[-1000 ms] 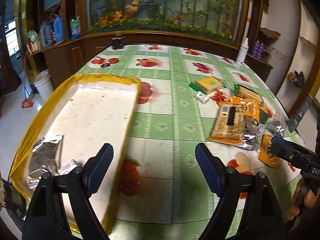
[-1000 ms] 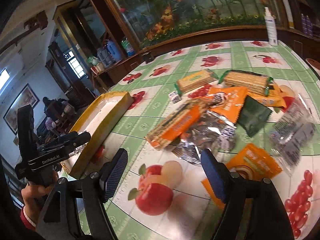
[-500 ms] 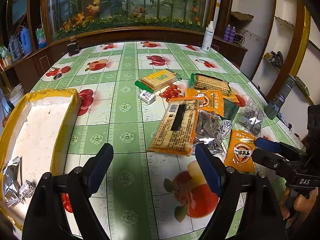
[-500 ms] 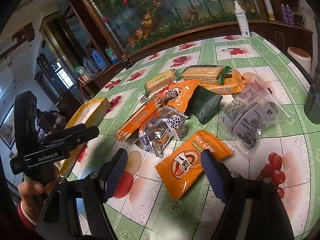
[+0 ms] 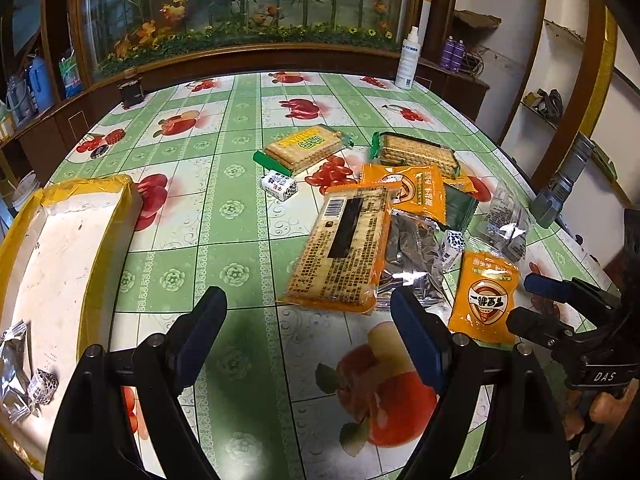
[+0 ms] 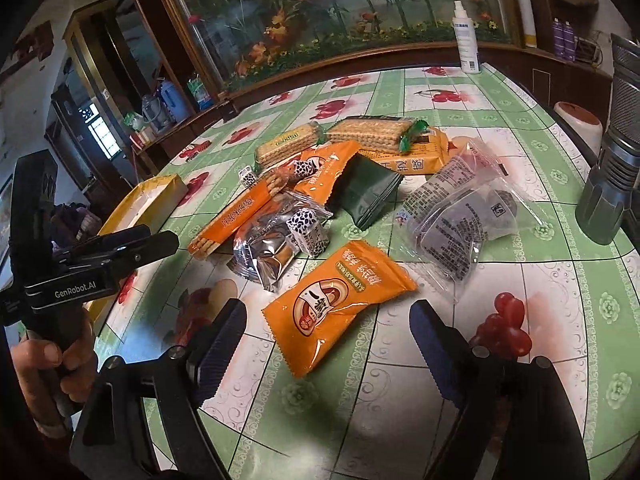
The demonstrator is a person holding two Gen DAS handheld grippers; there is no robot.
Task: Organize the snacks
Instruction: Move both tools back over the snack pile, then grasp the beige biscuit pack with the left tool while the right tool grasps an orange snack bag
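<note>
A pile of snacks lies on the green fruit-print table. In it are a long orange cracker pack, a silver packet, two biscuit packs and an orange packet. My right gripper hovers low over the near end of that orange packet. Its jaws are opening and its pads do not touch the packet. My left gripper stands open over bare tablecloth, just short of the cracker pack. To its left is the yellow-rimmed white tray, which holds a silver packet and a spotted candy.
A white spray bottle stands at the table's far edge. A grey flashlight-like cylinder stands at the right edge, beside clear-wrapped packets. A dark green packet lies mid-pile and a small dark object sits far left.
The left gripper swung right, from over the tray toward the snack pile. The right gripper moved in over the orange packet, and its jaws spread a little wider.
</note>
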